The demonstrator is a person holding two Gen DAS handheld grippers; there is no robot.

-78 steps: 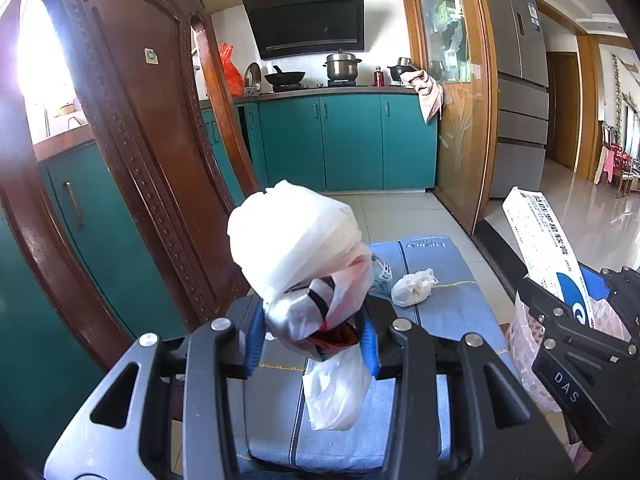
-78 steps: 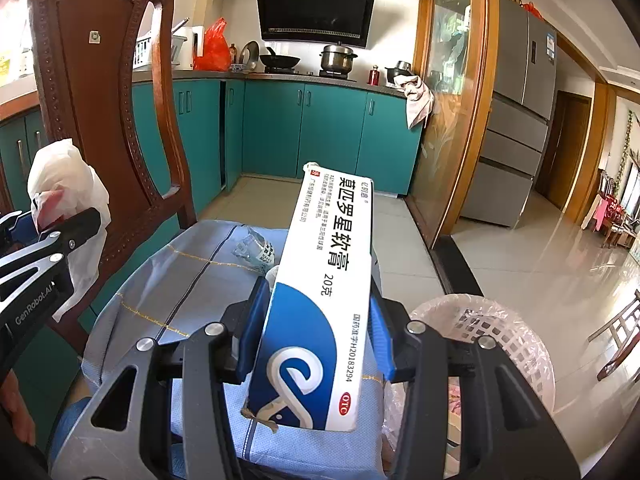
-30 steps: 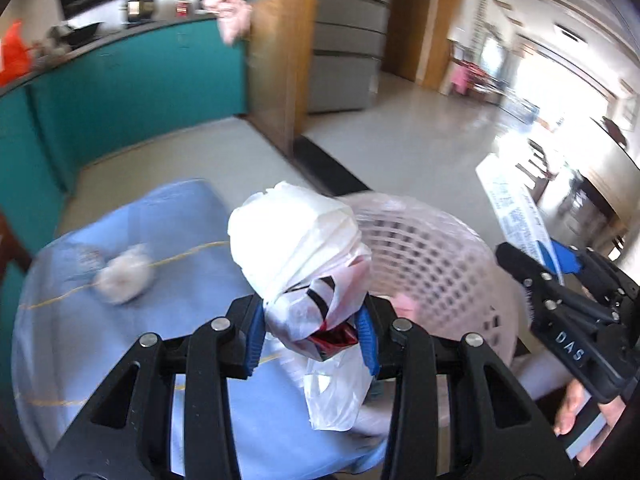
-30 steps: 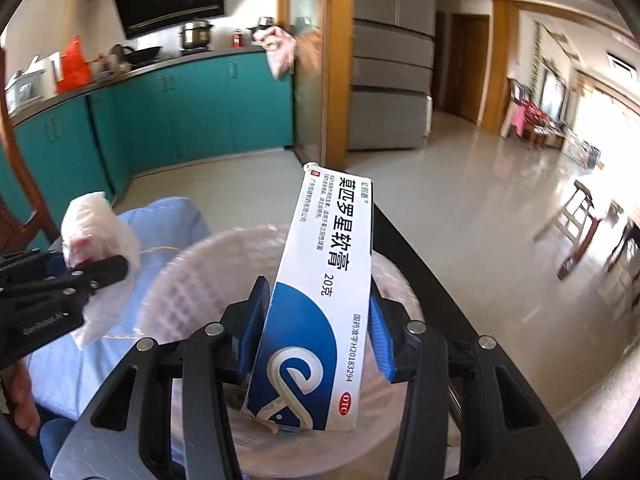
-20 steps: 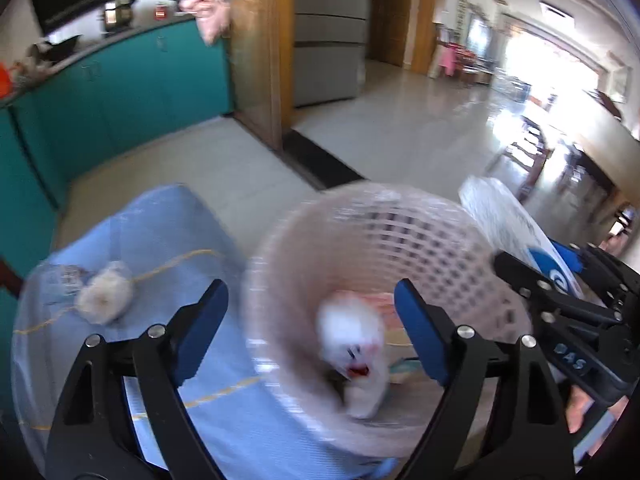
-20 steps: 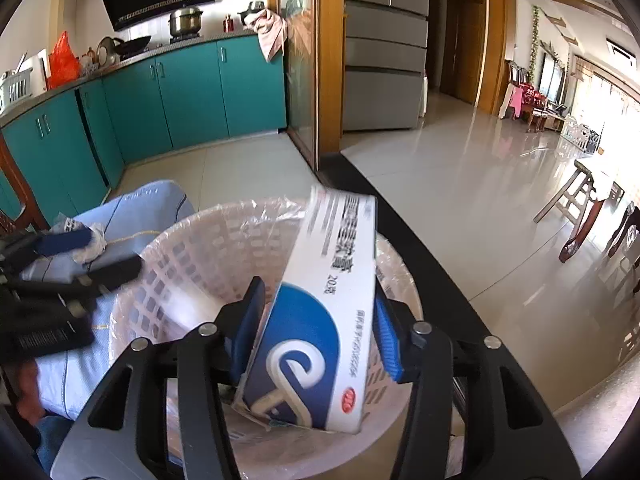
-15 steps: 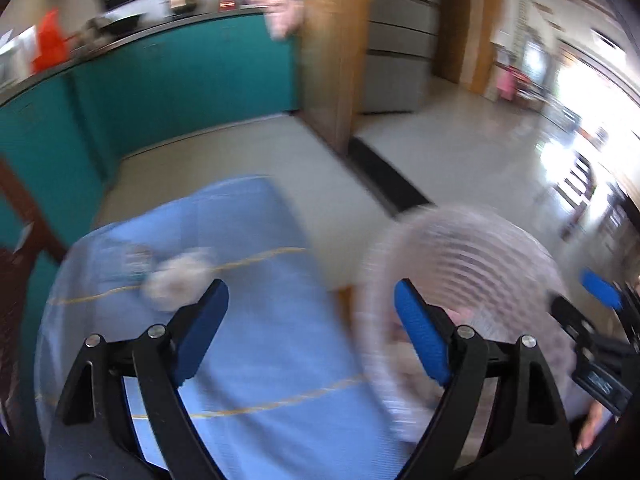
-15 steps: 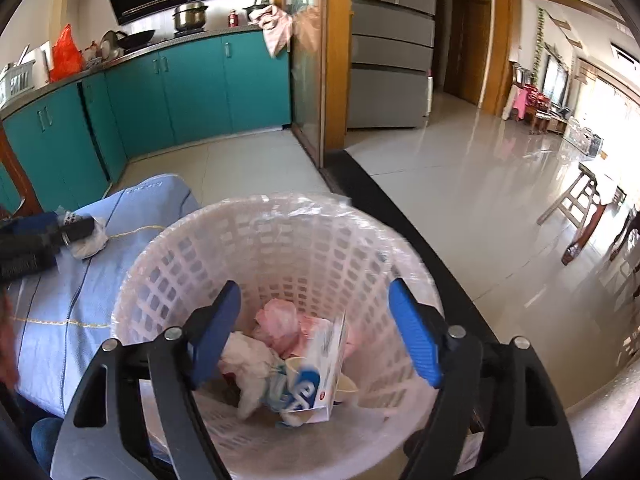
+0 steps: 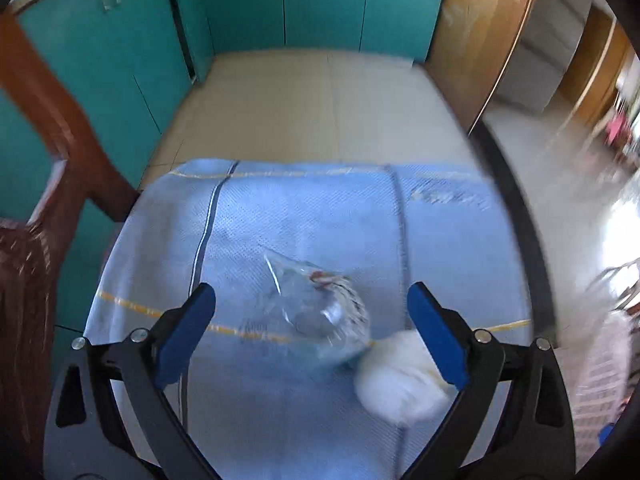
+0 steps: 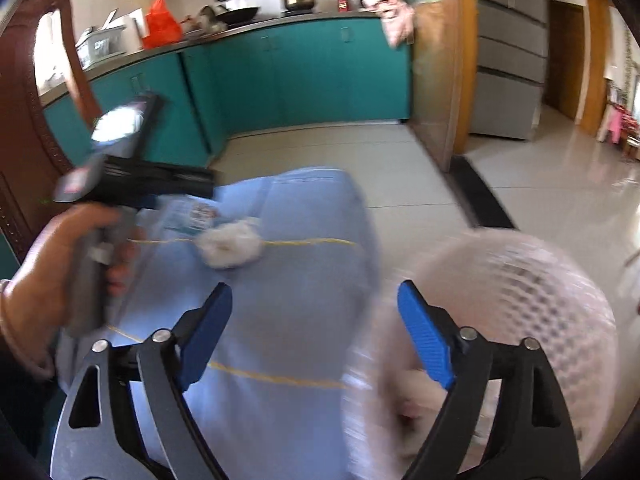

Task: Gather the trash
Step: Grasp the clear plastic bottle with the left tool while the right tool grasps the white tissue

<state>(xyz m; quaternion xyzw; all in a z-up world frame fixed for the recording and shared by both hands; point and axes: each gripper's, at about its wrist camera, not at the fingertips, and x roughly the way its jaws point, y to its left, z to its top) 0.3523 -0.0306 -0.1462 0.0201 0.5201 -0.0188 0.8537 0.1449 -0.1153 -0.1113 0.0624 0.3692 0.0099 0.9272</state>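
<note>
My left gripper point(image 9: 310, 320) is open and empty, hovering over a crumpled clear plastic wrapper point(image 9: 316, 312) on the blue chair cushion point(image 9: 304, 216). A white crumpled tissue ball point(image 9: 400, 376) lies just right of the wrapper, by my right finger. My right gripper point(image 10: 314, 312) is open and empty above the cushion's right edge point(image 10: 280, 300). The white mesh trash basket point(image 10: 520, 304) sits at the right, blurred. In the right wrist view the left gripper body point(image 10: 132, 176) hangs over the wrapper point(image 10: 188, 212) and the tissue ball point(image 10: 230, 246).
A dark wooden chair back point(image 9: 52, 128) stands at the left. Teal kitchen cabinets point(image 10: 304, 76) line the far wall, with a wooden door frame point(image 10: 444, 64) and fridge to the right. Tiled floor point(image 9: 312, 104) lies beyond the cushion. The basket edge point(image 9: 600, 368) shows at far right.
Both grippers have opened and dropped the white bag bundle and the ointment box into the basket. Both have since swung left, back over the cushion; the left now sits above the wrapper.
</note>
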